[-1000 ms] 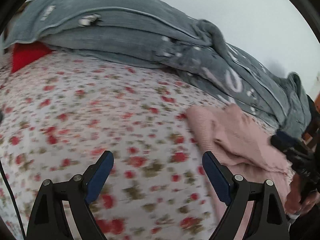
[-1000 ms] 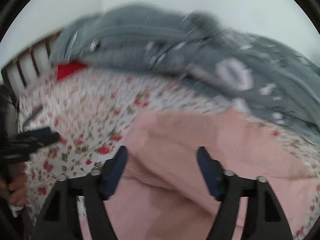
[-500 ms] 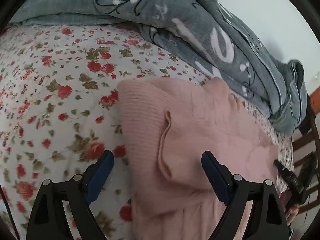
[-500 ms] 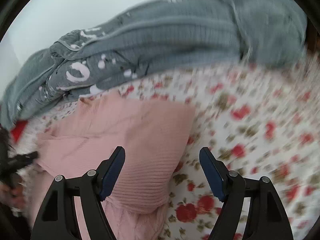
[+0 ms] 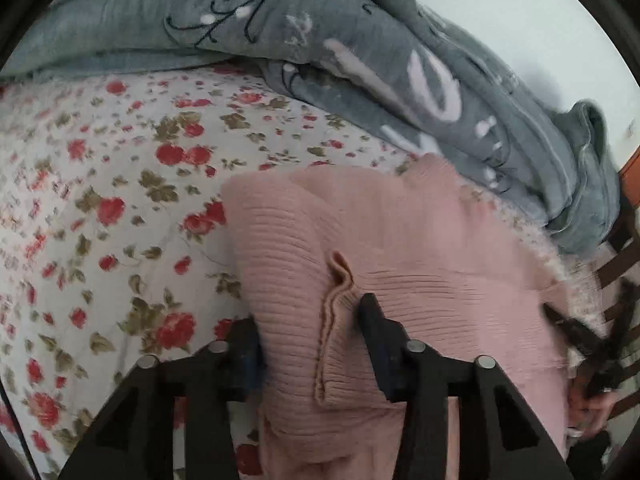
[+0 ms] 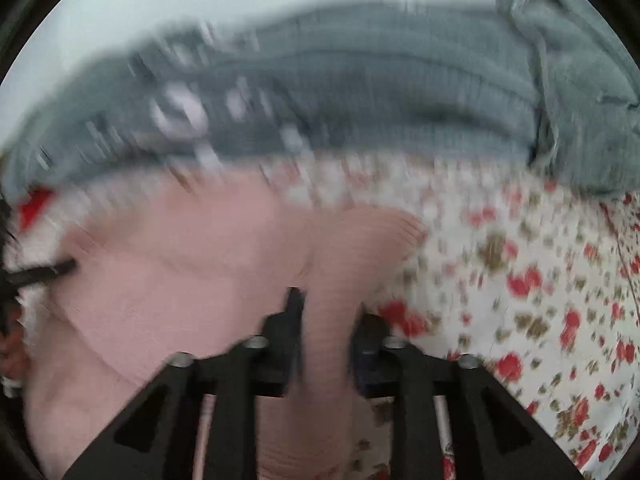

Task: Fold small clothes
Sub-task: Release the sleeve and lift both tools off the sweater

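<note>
Garment: pink ribbed knit sweater [image 5: 400,248], lying on the bed's white sheet with red flowers [image 5: 100,208], its far edge just beside the heaped grey patterned blanket [image 5: 360,52].

Left wrist view. Left gripper [image 5: 310,334] straddles the sweater's near-left ribbed edge, a raised fold standing between the jaws; jaws closing, dark pads meeting the knit on both sides. Right gripper [image 5: 576,332] shows as a dark blur at the sweater's right edge, a hand [image 5: 588,404] below it. Advice: gather the whole ribbed band, all layers, before lifting; a pinch on the top fold alone would likely let the lower layer trail.

Right wrist view, blurred. Right gripper [image 6: 326,330] sits at the sweater's [image 6: 180,272] right-hand corner, a ridge of ribbed knit between the jaws; jaws closing on it. Left gripper [image 6: 40,272] visible at the sweater's far left; its jaws cannot be read here. Advice: settle both grips first, then raise both corners level and together, drawing the cloth taut so the fold line falls straight, clear of the blanket [image 6: 360,92].
</note>
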Available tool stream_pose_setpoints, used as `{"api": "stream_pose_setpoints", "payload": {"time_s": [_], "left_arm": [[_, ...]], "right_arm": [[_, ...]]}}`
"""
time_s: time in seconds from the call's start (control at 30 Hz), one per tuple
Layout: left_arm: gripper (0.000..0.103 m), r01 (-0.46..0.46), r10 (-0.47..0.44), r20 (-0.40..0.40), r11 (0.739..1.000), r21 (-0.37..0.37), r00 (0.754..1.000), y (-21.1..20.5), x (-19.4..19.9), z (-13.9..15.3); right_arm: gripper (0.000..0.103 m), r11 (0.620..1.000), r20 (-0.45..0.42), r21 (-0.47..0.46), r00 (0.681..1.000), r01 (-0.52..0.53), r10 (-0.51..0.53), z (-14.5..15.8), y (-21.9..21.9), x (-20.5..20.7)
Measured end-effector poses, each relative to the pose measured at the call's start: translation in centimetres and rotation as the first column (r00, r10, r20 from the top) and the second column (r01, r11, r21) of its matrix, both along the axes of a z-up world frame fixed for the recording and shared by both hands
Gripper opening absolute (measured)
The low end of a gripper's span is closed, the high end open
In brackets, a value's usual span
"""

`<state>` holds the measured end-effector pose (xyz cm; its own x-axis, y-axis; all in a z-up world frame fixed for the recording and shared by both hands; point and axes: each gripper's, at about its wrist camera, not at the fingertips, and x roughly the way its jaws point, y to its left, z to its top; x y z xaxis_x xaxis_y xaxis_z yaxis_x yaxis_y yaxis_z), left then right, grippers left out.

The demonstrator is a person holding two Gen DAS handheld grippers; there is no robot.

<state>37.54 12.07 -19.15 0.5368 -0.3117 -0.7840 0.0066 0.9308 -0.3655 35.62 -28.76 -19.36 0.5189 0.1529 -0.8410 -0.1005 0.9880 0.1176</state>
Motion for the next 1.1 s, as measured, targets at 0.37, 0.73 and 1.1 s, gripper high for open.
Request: {"api": "stream_pose_setpoints", "payload": {"time_s": [0.37,0.73,1.1], "left_arm": [[0.064,0.029,-0.052,0.126,0.984,0.176,0.991,-1.3,-8.0,4.5],[0.063,0.019,-0.057,0.167,0.975,0.220,0.984,-0.4,-19.7,5.1],[0.058,0.035,-0.056,0.114,0.983,0.178,0.992,-0.7,-28.5,2.9]], "right_arm": [[0.064,0.996,0.180,-0.017,0.980,0.091,-0.086,6.5,-1.7,-8.1],[0.041,0.992,0.196,-0.126,0.981,0.029,-0.003,8.4,1.5,-20.6],[0.031,0.999,0.122,0.036,0.993,-0.008,0.003,7.2,1.6,-30.6]]}}
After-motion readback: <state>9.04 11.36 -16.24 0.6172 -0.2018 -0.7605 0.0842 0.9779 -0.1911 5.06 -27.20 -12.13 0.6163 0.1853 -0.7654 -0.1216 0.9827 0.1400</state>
